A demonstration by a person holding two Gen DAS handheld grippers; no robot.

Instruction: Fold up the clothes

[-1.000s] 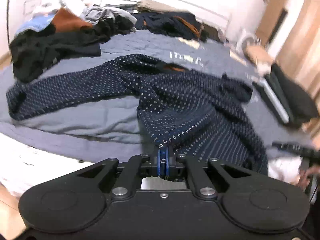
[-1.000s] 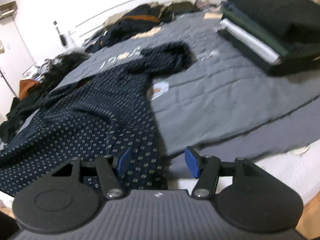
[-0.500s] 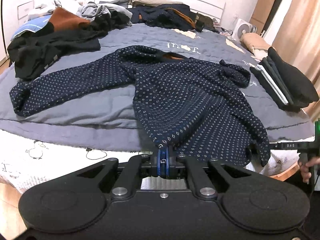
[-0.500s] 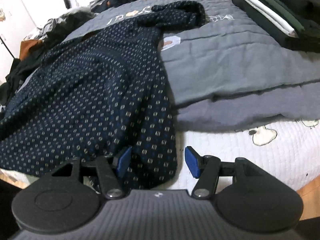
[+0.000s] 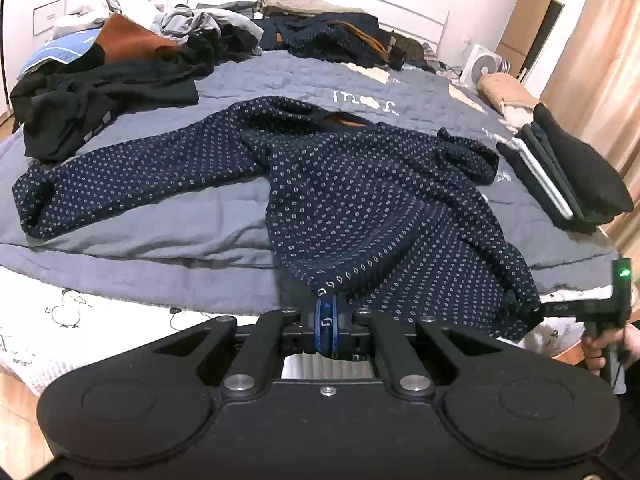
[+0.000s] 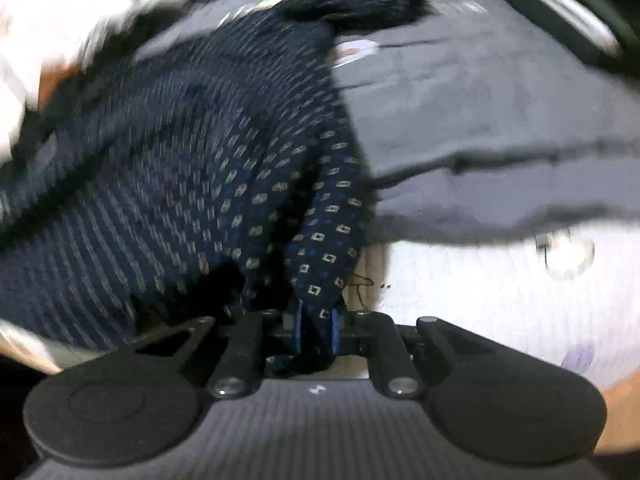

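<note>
On the grey bedspread (image 5: 132,236), the patterned navy sweater (image 5: 360,200) lies spread face-up, one sleeve outstretched, hem overhanging the near edge. Left gripper (image 5: 326,320) pinches one hem corner; right gripper (image 6: 316,330) is clamped on the other. No fold appears made yet. Folded stack (image 5: 560,176) suggests earlier garments finished; unfolded heap (image 5: 120,80) awaits.

Patterned navy sweater (image 5: 360,200): one
Folded clothes stack (image 5: 568,176): one
Loose clothing heaps: two, a black heap (image 5: 92,100) and a far heap (image 5: 328,36)
Bed (image 5: 140,232): one
Fan (image 5: 482,66): one
</note>
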